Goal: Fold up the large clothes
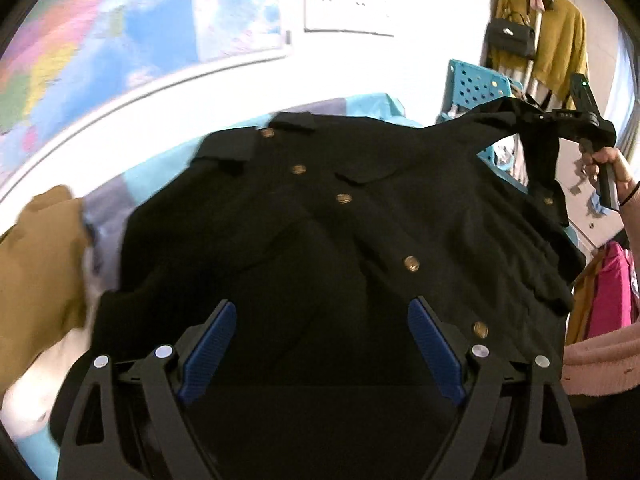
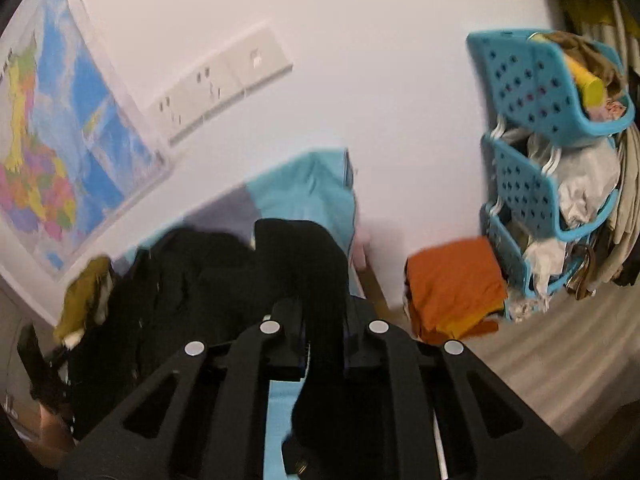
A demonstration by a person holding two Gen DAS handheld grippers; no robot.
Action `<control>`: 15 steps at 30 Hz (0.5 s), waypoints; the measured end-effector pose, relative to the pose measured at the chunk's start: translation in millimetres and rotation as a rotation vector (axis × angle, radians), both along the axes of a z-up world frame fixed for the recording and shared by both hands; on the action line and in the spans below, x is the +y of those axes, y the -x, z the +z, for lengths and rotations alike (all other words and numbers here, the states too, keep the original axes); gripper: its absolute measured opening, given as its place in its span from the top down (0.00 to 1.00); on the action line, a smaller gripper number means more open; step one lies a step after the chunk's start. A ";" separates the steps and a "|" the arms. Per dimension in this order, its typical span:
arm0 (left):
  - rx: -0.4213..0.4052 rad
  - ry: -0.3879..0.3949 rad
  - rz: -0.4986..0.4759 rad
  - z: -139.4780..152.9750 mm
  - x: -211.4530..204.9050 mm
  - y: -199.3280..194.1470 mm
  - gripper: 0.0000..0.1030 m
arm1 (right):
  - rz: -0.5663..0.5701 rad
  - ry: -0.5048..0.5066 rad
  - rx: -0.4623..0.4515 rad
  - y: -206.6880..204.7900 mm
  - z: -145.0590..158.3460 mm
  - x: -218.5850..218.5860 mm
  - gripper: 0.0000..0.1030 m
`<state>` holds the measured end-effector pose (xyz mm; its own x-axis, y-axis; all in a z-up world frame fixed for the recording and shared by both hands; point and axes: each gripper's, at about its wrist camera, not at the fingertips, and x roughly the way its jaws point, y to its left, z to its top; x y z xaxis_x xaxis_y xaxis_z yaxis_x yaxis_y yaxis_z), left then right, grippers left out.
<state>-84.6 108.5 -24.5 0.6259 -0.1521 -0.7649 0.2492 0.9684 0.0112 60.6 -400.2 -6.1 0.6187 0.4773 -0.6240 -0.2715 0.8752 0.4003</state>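
A black button-front jacket (image 1: 320,216) with brass buttons (image 1: 411,263) lies spread over a blue-and-grey covered surface (image 2: 304,188) below a wall map (image 2: 60,152). The left gripper (image 1: 320,344) hovers over its lower part, blue-padded fingers (image 1: 210,344) set wide apart and holding nothing. The right gripper (image 2: 324,344), held in a person's hand (image 1: 608,164), has its fingers clamped on a fold of the jacket's edge, lifting it clear. A mustard garment (image 1: 36,264) lies just beside the jacket; blue stacked baskets (image 2: 536,168) stand nearby.
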 end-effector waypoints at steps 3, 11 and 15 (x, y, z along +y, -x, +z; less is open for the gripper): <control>0.035 -0.007 -0.030 -5.2 -9.3 -17.0 0.18 | 0.052 -0.022 -0.016 4.4 8.8 7.7 0.87; 0.032 0.065 -0.106 6.4 -27.6 -50.0 0.18 | 0.335 0.051 -0.111 34.2 72.9 89.8 0.84; 0.026 0.156 -0.139 12.5 -34.6 -61.3 0.18 | 0.539 0.073 -0.113 46.7 84.2 170.6 0.76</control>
